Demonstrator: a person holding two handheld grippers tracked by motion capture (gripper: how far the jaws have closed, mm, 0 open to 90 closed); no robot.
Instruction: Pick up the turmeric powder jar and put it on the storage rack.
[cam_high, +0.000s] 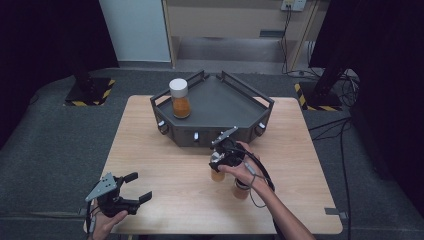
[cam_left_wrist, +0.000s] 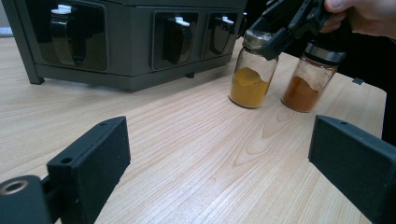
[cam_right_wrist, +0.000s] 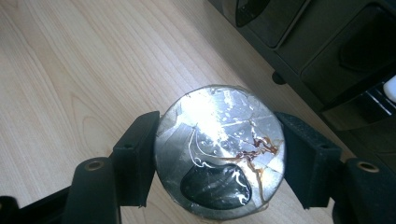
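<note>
jars: three (cam_high: 180, 98) (cam_left_wrist: 252, 74) (cam_left_wrist: 310, 79); claws: two (cam_high: 134, 186) (cam_right_wrist: 212, 158); rack: one (cam_high: 220, 107).

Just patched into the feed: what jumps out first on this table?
The right gripper is clamped from above on the lid of a yellow spice jar near the table's middle, a reddish-brown jar beside it. Behind stands a dark rack carrying a white-capped jar; the left gripper rests open.
</note>
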